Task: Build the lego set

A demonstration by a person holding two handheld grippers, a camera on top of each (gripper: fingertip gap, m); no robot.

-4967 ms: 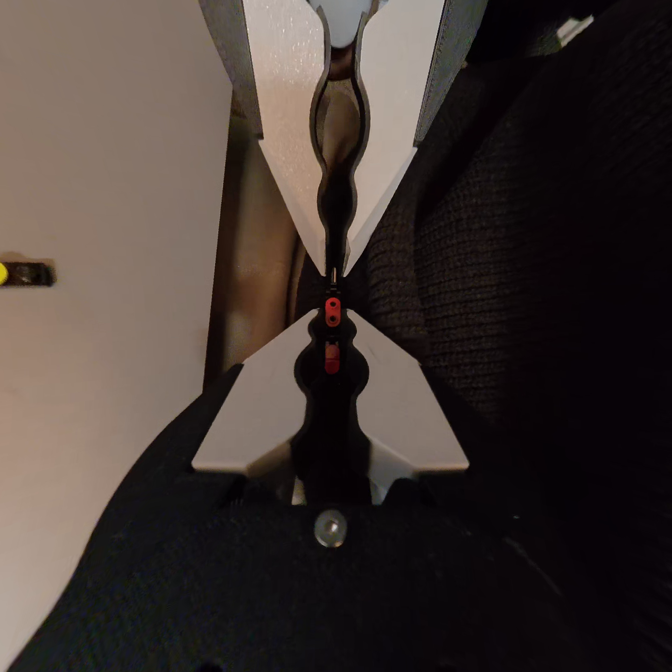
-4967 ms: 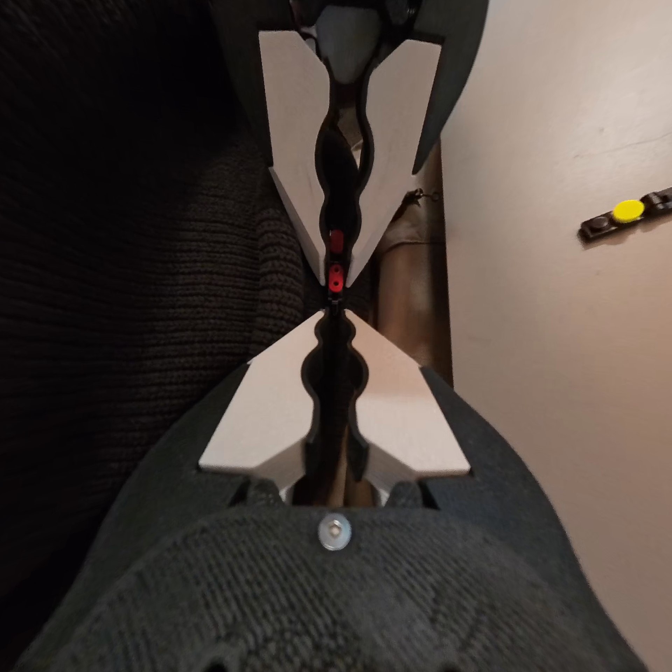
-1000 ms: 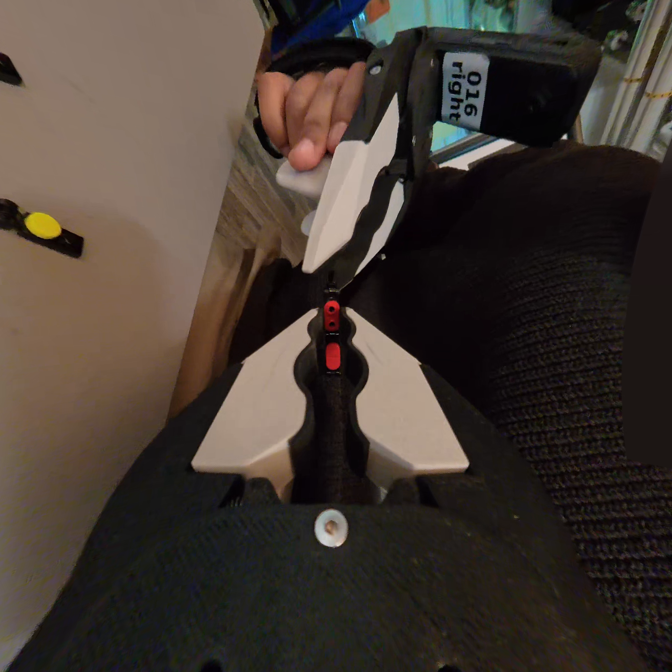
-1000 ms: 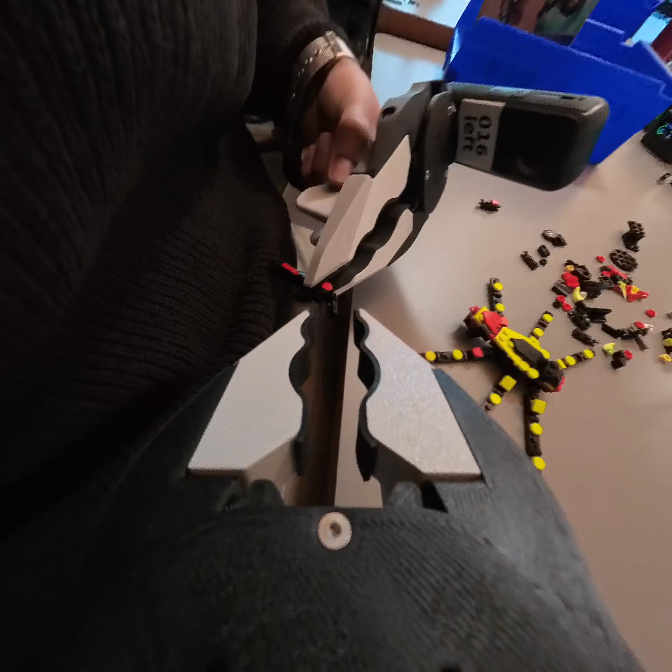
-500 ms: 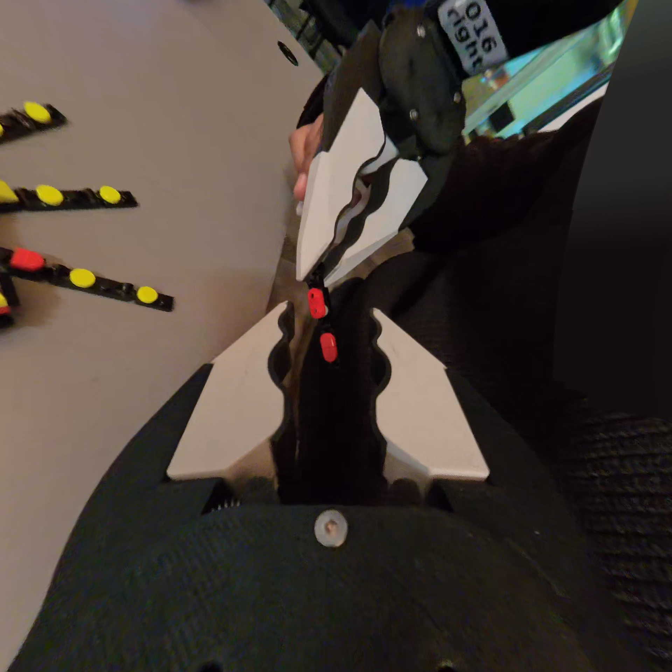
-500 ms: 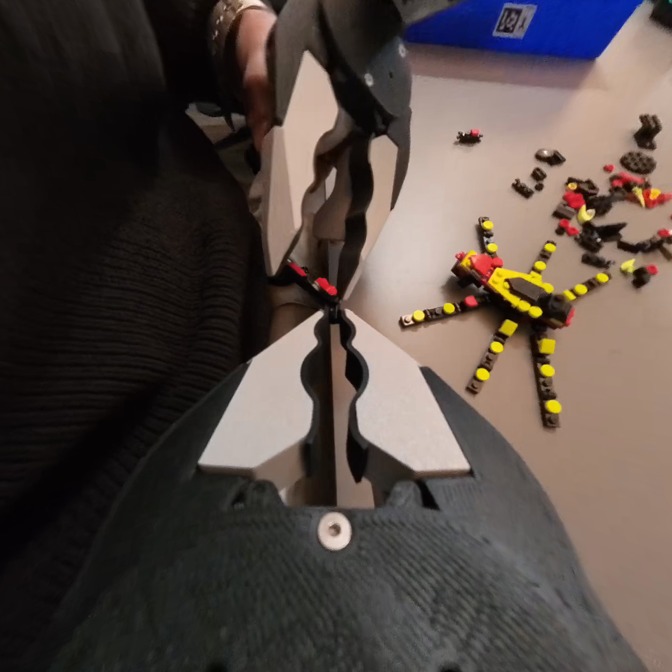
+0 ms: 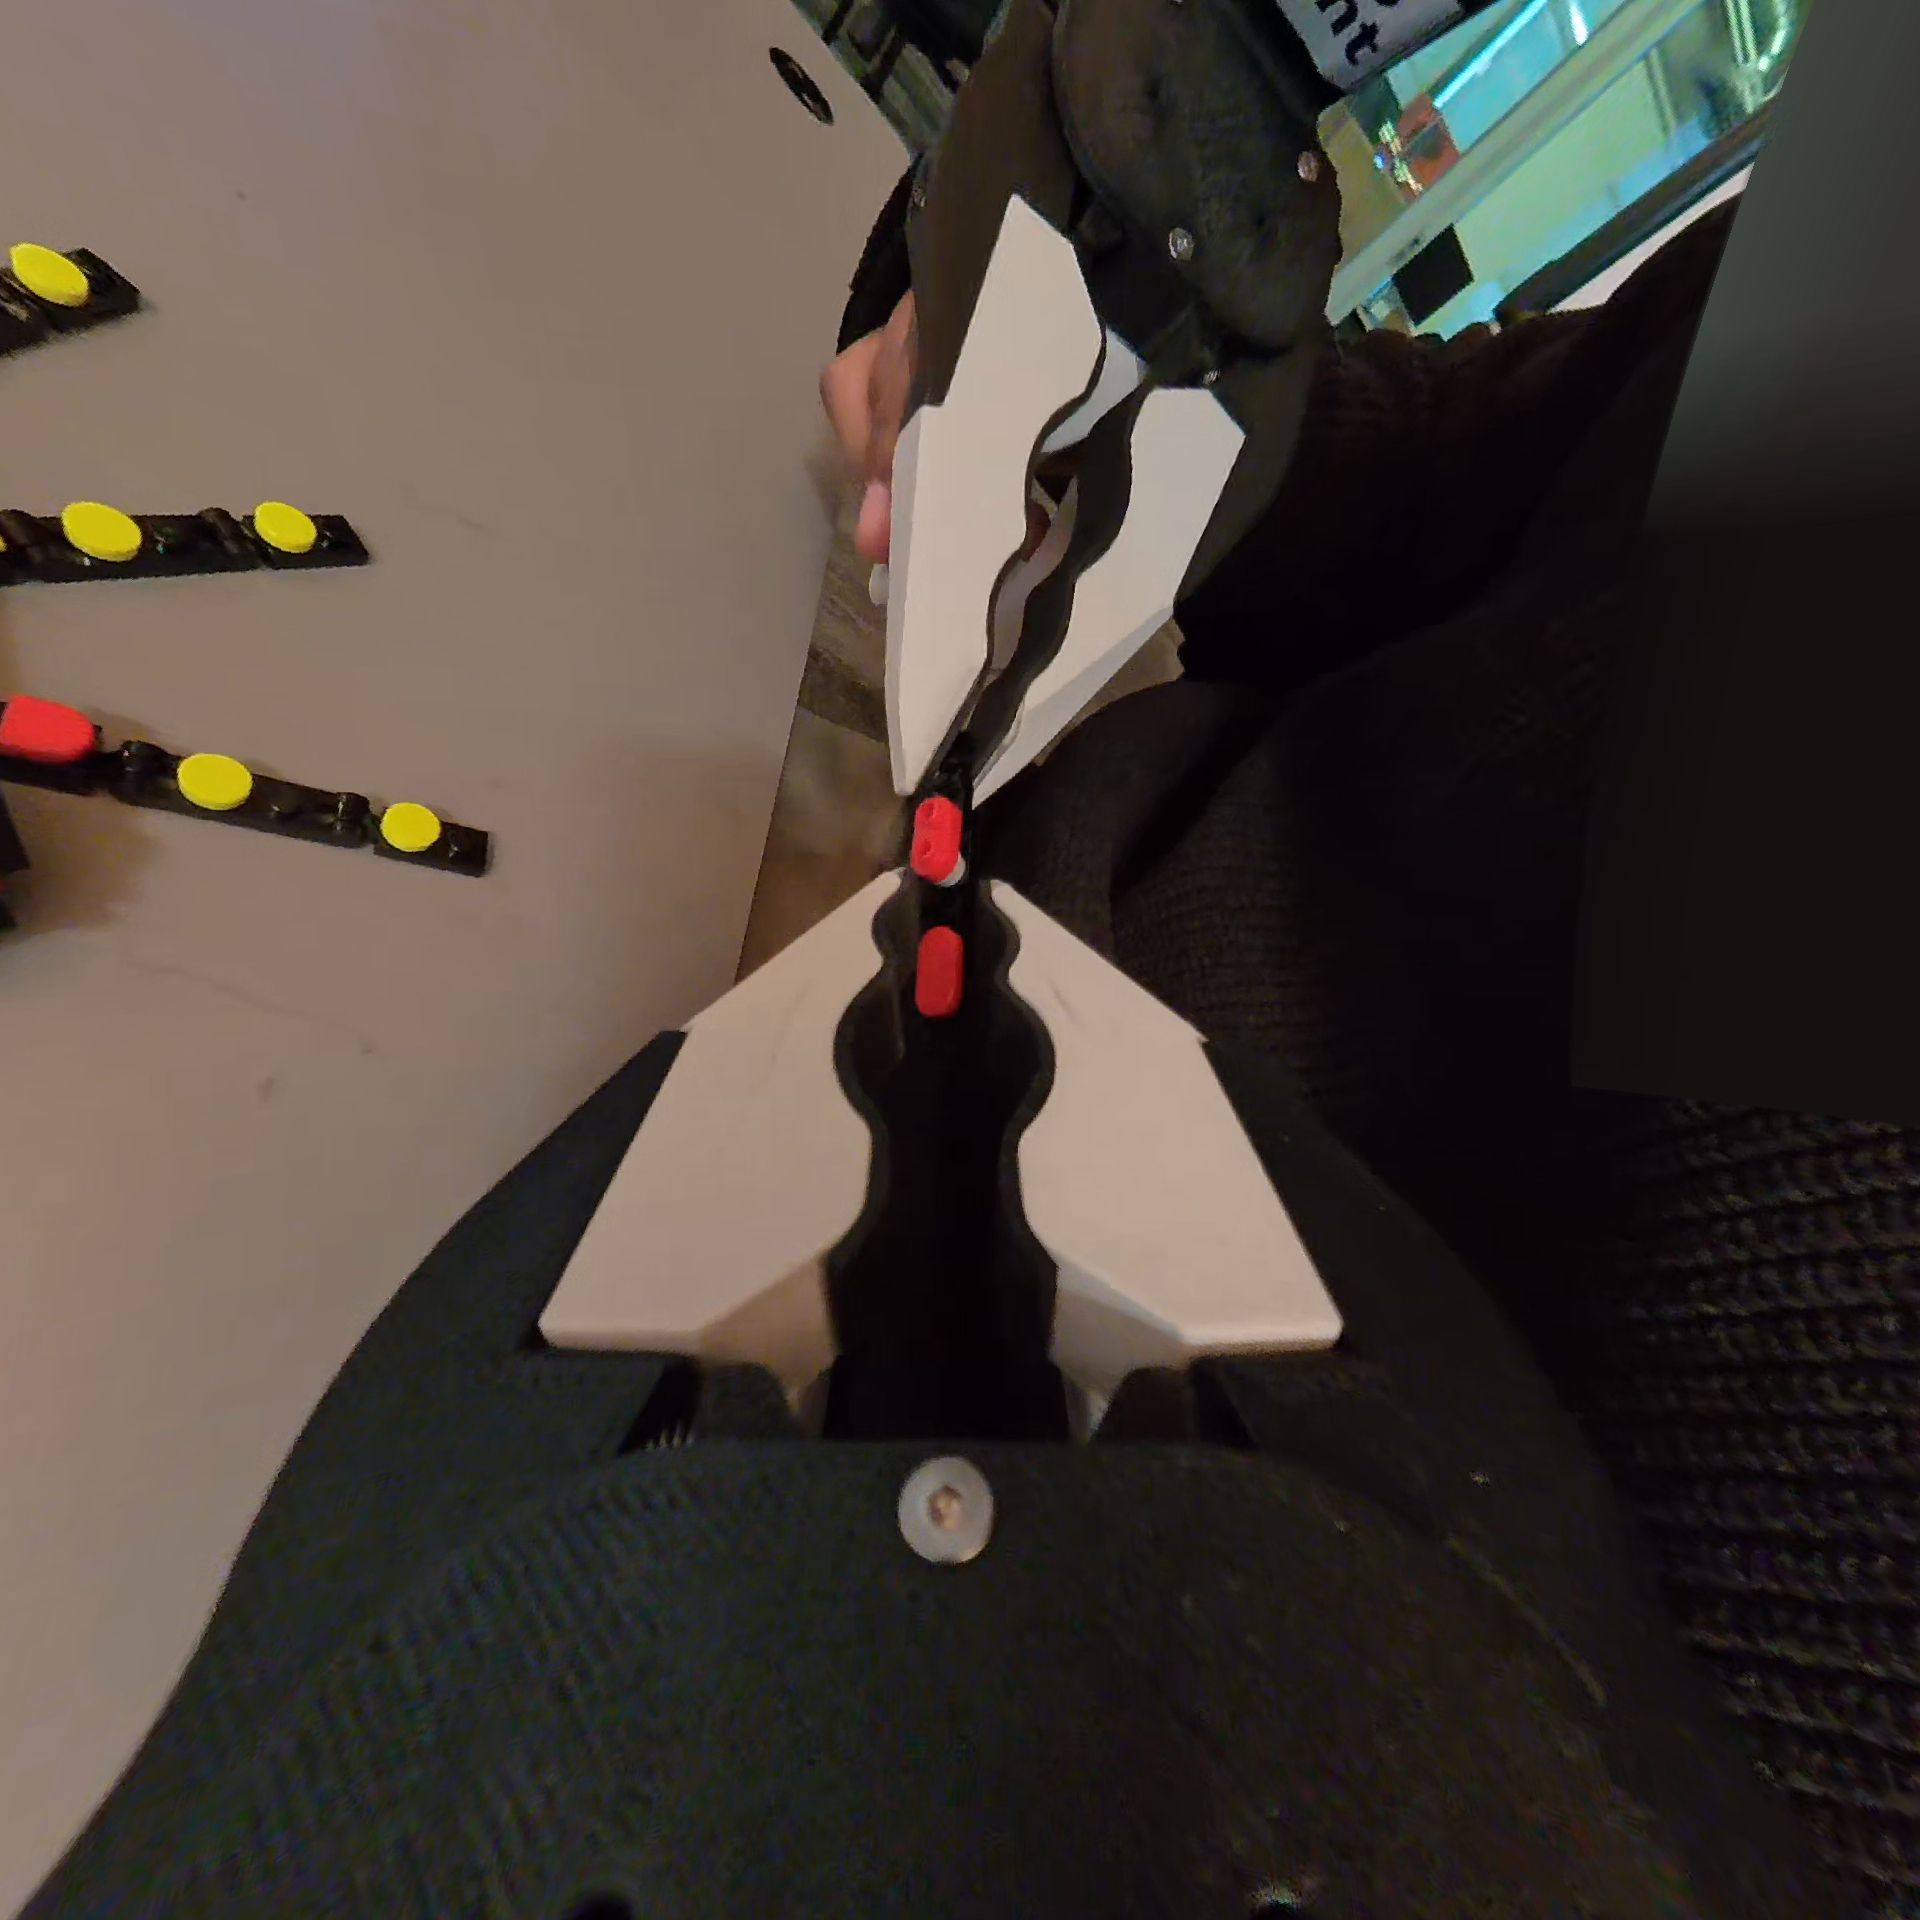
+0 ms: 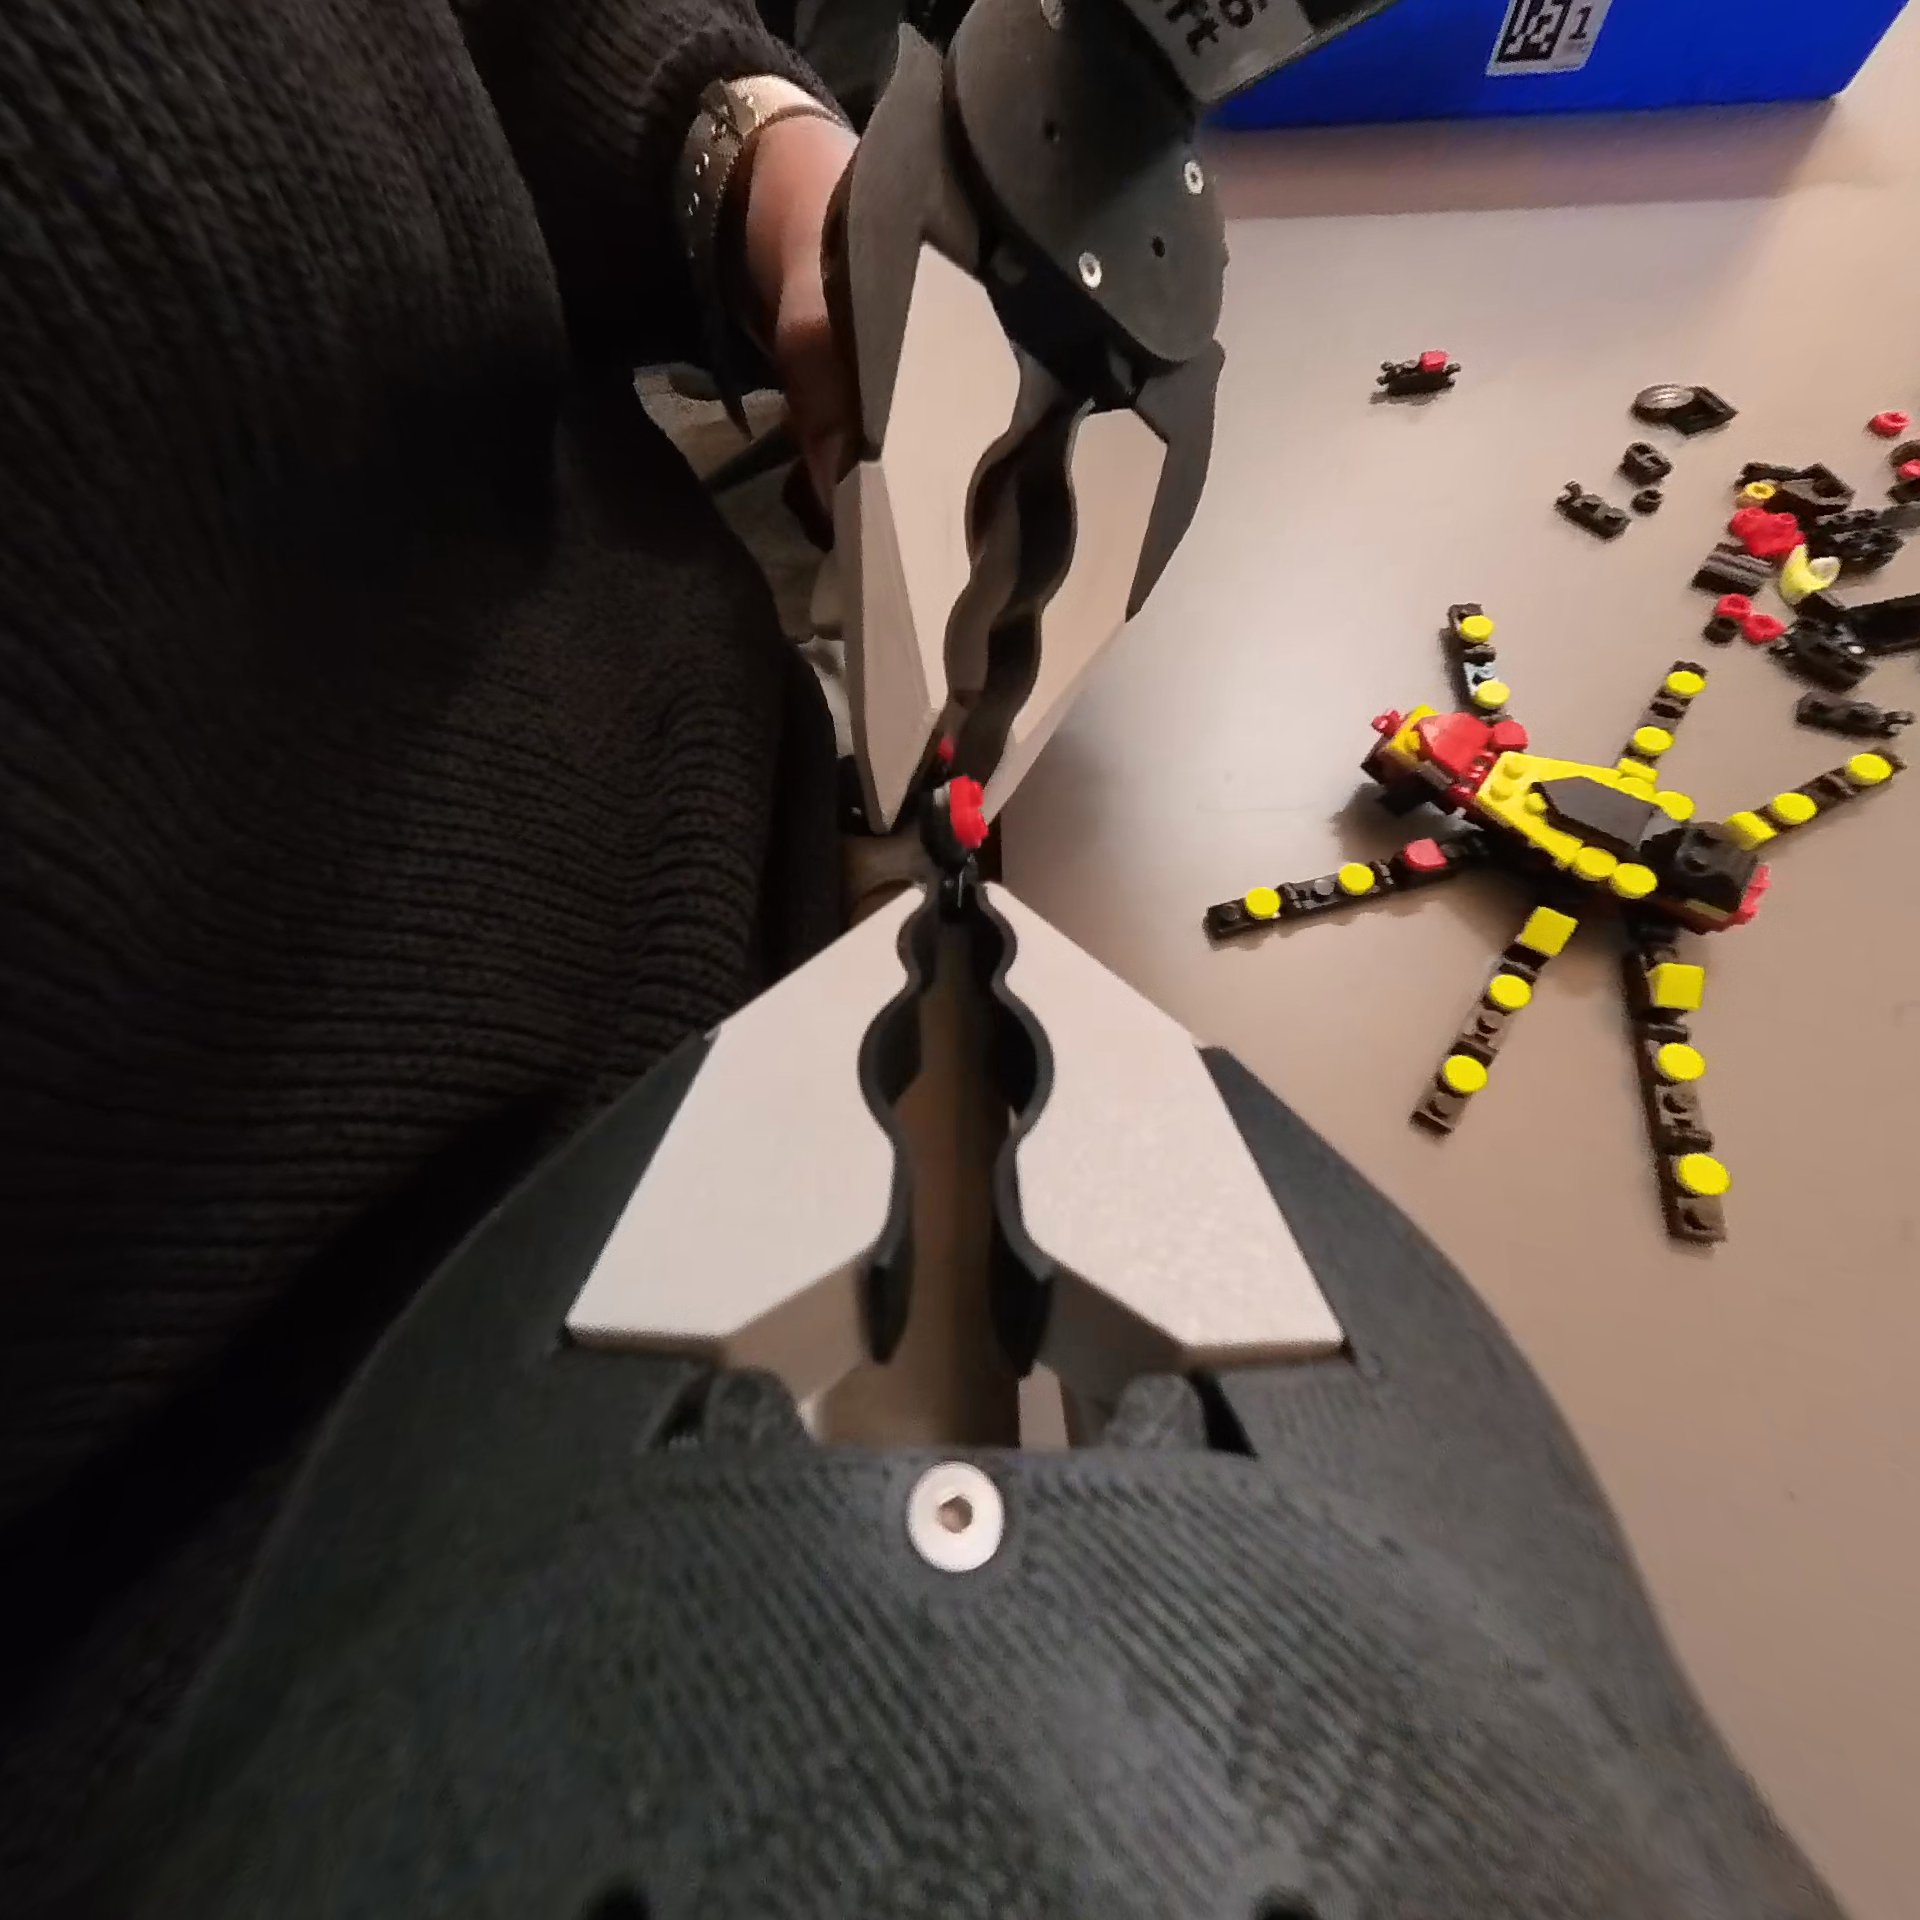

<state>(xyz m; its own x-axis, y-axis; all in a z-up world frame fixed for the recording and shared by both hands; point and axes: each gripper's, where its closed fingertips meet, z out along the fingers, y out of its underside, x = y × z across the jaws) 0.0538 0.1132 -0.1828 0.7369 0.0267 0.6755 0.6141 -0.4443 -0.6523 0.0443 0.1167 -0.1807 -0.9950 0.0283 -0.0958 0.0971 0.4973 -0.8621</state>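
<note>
A small black lego piece with red parts point(image 7: 938, 971) is held in the air between both grippers, off the table edge in front of a person's dark sweater. My left gripper point(image 7: 943, 883) is shut on its near end. My right gripper point(image 7: 935, 774) comes down from above and is shut on the other end. In the right wrist view my right gripper point(image 8: 956, 899) pinches the black end of the piece point(image 8: 966, 810), with the left gripper point(image 8: 940, 805) meeting it tip to tip. A black, yellow and red spider model point(image 8: 1558, 821) lies on the table.
The spider's legs with yellow studs point(image 7: 239, 800) lie on the beige table point(image 7: 416, 312) to the left. Several loose black, red and yellow pieces point(image 8: 1818, 582) lie at the right. A blue bin point(image 8: 1558, 62) stands at the back. The person's sweater point(image 8: 312, 623) fills the left. The tips of both grippers are at nearly the same place.
The right gripper went from open to shut on the piece. The left gripper opened half a second ago and has shut on it again. Both turned towards the table.
</note>
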